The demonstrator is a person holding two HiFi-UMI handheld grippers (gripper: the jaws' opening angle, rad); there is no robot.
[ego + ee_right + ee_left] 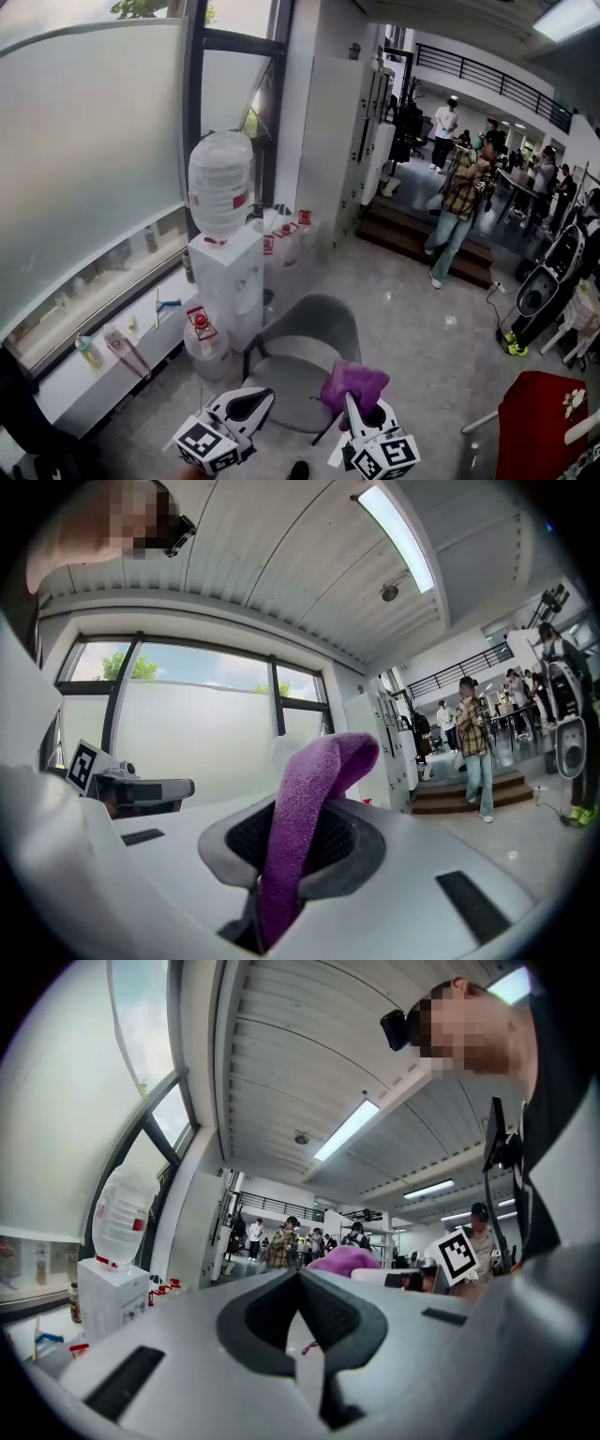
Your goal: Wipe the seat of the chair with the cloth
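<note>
Grey speckled floor; a water dispenser stands by the frosted window, beside the grey chair. Right gripper jaws clamp the purple cloth; left gripper jaws together, empty.

One grey chair, one purple cloth, one water dispenser, two grippers — left gripper, right gripper.

**Surroundings: water dispenser station, window ledge, steps**

A white water dispenser stands on the floor by the window and carries an inverted clear bottle with a red label. A spare red-capped bottle stands on the floor just beside its base, and more red-capped bottles are lined up behind. A small green bottle sits on the window ledge. A person in a plaid shirt stands at the dark steps. A red-covered table is at lower right.
</note>
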